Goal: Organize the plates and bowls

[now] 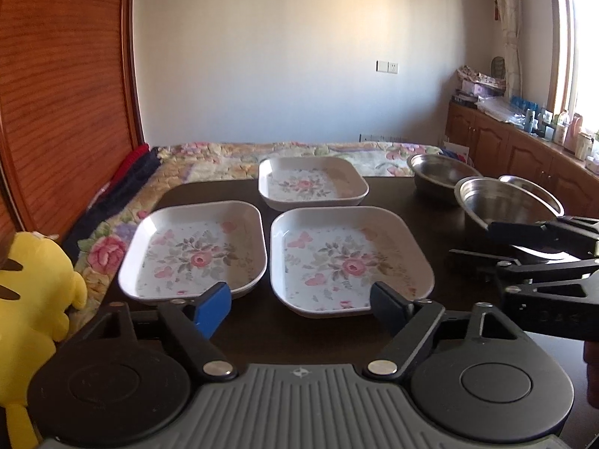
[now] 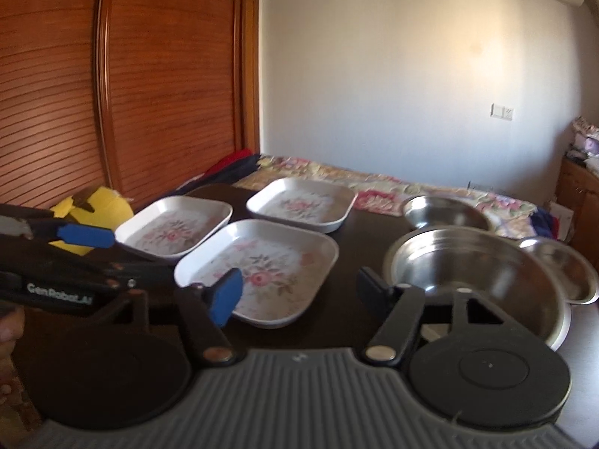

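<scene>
The left gripper (image 1: pixel 299 301) is hovering with its jaws apart, grasping nothing. Two floral square plates are sitting on the dark table (image 1: pixel 318 340) just ahead of its fingertips: the near-left plate (image 1: pixel 194 250) beyond the left finger, the near-right plate (image 1: pixel 350 260) beyond the right finger. A third plate (image 1: pixel 312 182) is lying farther ahead.

The right gripper (image 2: pixel 299 292) is likewise standing released and empty. The large steel bowl (image 2: pixel 475 273) is resting just beyond its right finger. Two smaller steel bowls (image 2: pixel 445 211) (image 2: pixel 565 265) are sitting farther behind.

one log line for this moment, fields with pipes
left gripper open, nothing held | right gripper open, nothing held | floral plates unstacked | steel bowls unstacked
</scene>
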A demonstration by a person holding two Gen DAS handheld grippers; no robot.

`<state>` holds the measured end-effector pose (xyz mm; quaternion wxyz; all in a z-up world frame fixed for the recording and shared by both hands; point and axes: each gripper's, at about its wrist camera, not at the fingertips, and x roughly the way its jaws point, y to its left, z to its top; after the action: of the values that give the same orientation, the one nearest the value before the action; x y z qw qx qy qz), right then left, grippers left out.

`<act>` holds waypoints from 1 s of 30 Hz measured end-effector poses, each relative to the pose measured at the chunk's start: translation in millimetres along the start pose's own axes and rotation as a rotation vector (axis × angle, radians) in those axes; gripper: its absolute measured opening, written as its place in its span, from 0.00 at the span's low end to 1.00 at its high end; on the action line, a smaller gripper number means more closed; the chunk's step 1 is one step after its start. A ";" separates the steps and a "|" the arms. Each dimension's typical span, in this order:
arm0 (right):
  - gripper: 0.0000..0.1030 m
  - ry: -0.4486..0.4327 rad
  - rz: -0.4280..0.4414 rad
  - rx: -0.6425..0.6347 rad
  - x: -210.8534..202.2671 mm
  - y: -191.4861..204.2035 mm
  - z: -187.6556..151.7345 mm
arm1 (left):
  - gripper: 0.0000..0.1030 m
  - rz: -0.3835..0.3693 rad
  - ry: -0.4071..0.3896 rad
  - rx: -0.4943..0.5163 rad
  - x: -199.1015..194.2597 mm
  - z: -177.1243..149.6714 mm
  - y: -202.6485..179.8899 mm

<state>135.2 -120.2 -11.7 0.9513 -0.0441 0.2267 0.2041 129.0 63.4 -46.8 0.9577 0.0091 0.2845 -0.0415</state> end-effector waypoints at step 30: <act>0.32 0.162 -0.015 0.044 65.1 -7.3 -4.4 | 0.28 -0.032 0.096 -0.040 62.6 3.6 18.3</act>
<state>189.3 -103.6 -44.9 0.9321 -0.0414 0.3071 0.1877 184.8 76.9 -78.0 0.9423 -0.0129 0.3308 -0.0508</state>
